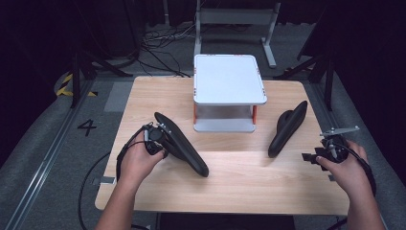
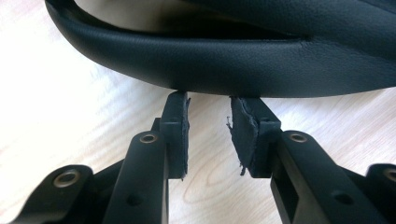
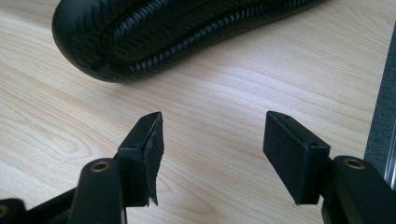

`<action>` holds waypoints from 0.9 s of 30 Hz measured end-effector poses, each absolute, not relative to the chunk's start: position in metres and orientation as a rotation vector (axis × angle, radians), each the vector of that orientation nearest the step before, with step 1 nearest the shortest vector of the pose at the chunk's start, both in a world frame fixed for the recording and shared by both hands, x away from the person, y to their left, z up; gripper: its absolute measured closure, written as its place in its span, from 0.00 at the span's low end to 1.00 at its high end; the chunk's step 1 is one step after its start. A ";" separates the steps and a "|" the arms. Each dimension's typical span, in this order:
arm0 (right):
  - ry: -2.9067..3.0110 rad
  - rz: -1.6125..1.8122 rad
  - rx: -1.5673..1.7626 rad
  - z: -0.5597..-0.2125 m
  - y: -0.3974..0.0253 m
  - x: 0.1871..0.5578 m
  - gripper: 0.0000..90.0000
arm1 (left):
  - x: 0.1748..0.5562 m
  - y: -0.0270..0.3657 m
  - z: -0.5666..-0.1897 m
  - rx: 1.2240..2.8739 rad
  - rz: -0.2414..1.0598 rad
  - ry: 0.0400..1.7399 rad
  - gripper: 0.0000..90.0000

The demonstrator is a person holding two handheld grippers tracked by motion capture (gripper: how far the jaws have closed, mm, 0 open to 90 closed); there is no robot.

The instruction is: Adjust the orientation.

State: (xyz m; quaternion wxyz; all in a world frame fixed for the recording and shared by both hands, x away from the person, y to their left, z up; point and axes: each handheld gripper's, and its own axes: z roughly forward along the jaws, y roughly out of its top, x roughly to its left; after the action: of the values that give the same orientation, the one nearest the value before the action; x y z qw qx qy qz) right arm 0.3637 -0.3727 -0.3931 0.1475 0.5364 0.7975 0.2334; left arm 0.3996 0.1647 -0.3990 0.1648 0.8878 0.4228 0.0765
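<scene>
Tabletop (image 1: pixel 239 177) of pale wood carries two black shoes. Your left gripper (image 2: pixel 208 114), jaws slightly apart, touches the left shoe (image 1: pixel 184 146). Your right gripper (image 3: pixel 212 126), jaws wide apart, hovers near the right shoe (image 1: pixel 286 128), beside a white two-tier shelf (image 1: pixel 229 79).

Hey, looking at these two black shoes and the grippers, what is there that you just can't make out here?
- Left black leather shoe: in the high view the left gripper and hand cover part of its side; in the left gripper view its ends are cut off by the frame edges.
- Right black shoe: in the right gripper view its far end runs off the top edge.
- Lower shelf of the small white two-tier rack: mostly hidden under its top shelf, high view.
</scene>
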 end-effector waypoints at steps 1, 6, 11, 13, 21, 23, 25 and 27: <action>2.294 0.670 1.548 -0.393 -0.373 0.363 0.44 | 0.400 0.162 -0.397 2.522 0.224 1.198 0.74; 2.291 0.661 1.558 -0.396 -0.376 0.360 0.43 | 0.404 0.157 -0.396 2.503 0.242 1.177 0.72; 2.282 0.655 1.571 -0.396 -0.379 0.357 0.43 | 0.408 0.153 -0.399 2.454 0.265 1.188 0.66; 2.281 0.656 1.572 -0.397 -0.379 0.356 0.43 | 0.410 0.154 -0.402 2.429 0.262 1.209 0.63; 2.287 0.648 1.569 -0.399 -0.379 0.356 0.43 | 0.417 0.154 -0.411 2.393 0.347 1.322 0.46; 2.292 0.644 1.568 -0.400 -0.379 0.355 0.42 | 0.419 0.153 -0.412 2.383 0.369 1.340 0.42; 2.294 0.642 1.567 -0.401 -0.379 0.354 0.42 | 0.423 0.154 -0.415 2.367 0.385 1.351 0.40; 2.296 0.640 1.567 -0.401 -0.379 0.354 0.42 | 0.427 0.153 -0.420 2.363 0.371 1.348 0.41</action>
State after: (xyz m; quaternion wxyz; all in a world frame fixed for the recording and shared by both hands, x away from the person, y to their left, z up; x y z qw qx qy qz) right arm 0.3537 -0.3792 -0.4014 0.1441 0.5435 0.7966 0.2219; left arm 0.4275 0.1532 -0.4205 0.1966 0.8439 0.4813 0.1325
